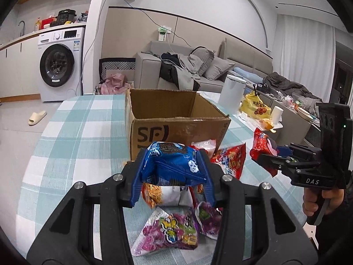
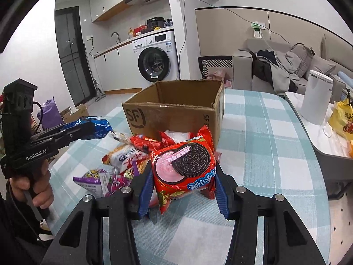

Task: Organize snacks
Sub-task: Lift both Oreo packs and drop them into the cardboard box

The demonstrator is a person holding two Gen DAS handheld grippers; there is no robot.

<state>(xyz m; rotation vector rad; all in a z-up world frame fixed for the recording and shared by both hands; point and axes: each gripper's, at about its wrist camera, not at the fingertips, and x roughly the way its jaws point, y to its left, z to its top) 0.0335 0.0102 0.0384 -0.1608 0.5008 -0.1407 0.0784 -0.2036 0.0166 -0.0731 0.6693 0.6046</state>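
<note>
Two grippers, left fingers pinching blue pack, right fingers red pack

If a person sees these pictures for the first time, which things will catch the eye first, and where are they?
Each tool grips an Oreo pack above the table: the left tool a blue pack, the right tool a red pack. Just behind them stands an open box on the checked cloth, with more snacks lying loose in front of it.
</note>
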